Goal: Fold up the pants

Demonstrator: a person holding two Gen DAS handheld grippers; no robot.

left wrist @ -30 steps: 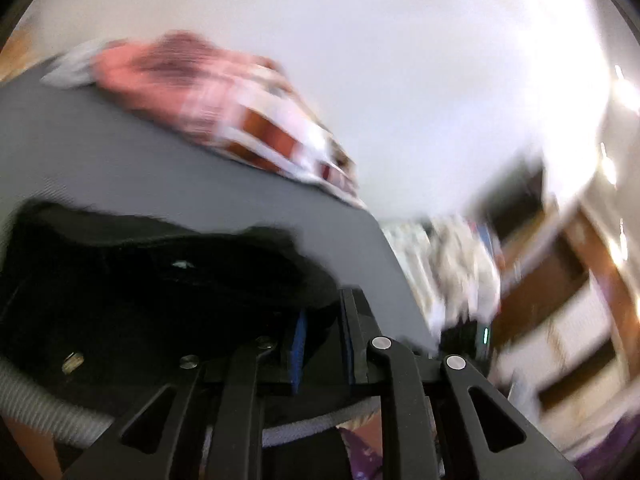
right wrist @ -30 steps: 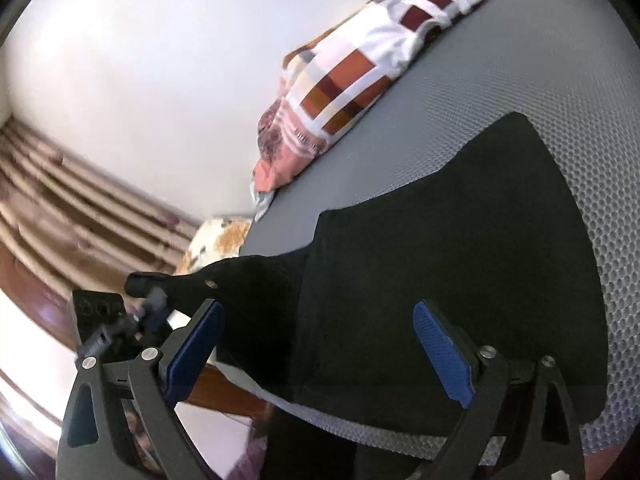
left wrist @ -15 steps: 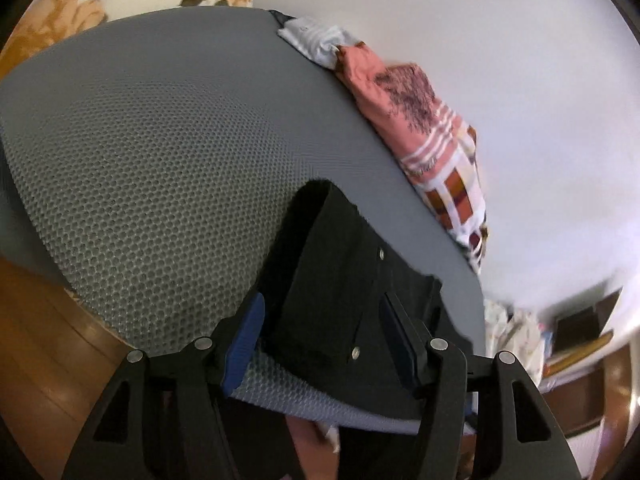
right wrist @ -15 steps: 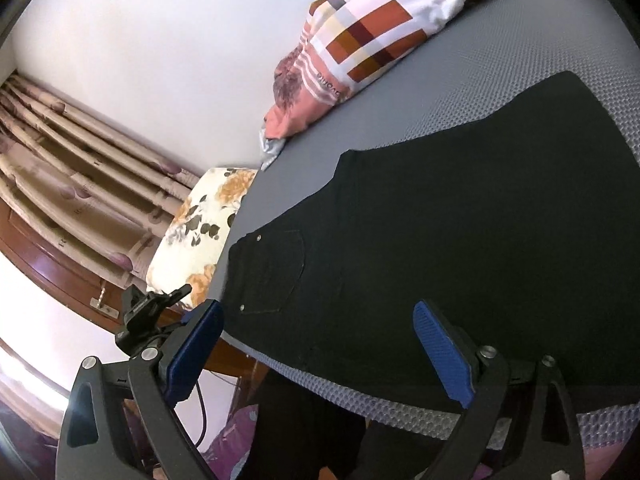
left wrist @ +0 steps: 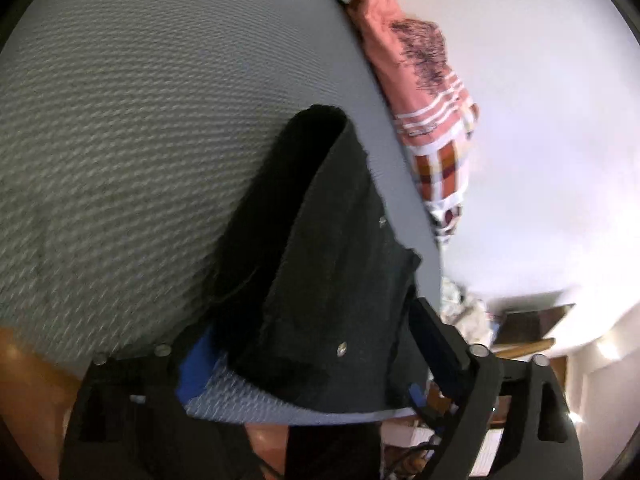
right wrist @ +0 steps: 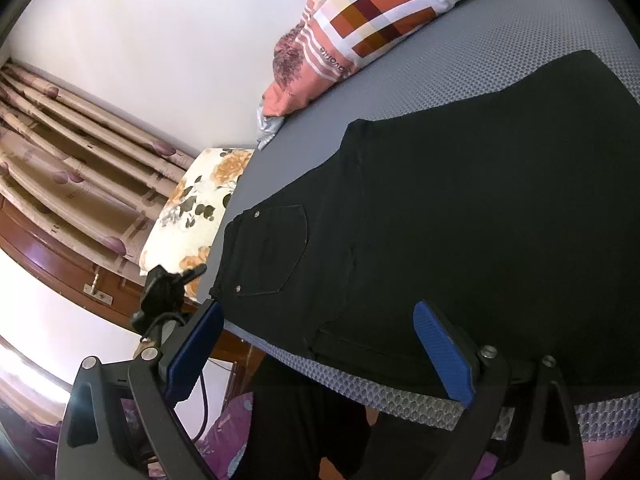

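Black pants (right wrist: 460,220) lie folded lengthwise on the grey mattress (right wrist: 500,40), their waist and back pocket at the near left edge. In the left wrist view the waist end of the pants (left wrist: 320,260) lies between the fingers of my left gripper (left wrist: 314,350). Its jaws are opening and the blue pads (left wrist: 196,364) stand clear of the cloth. My right gripper (right wrist: 320,352) hangs open just off the mattress edge, over the pants' near hem, with nothing pressed between its pads (right wrist: 444,356).
A checked red, white and pink blanket (right wrist: 360,28) (left wrist: 436,128) lies along the wall side of the mattress (left wrist: 120,120). A floral pillow (right wrist: 192,216), curtains (right wrist: 60,140) and a wooden bed frame are at the left. Dark cloth hangs below the mattress edge.
The left gripper, shut on the raised pants a second ago, has come down, rolled and opened, and the pants now lie flat on the mattress. The right gripper stayed open and shifted slightly.
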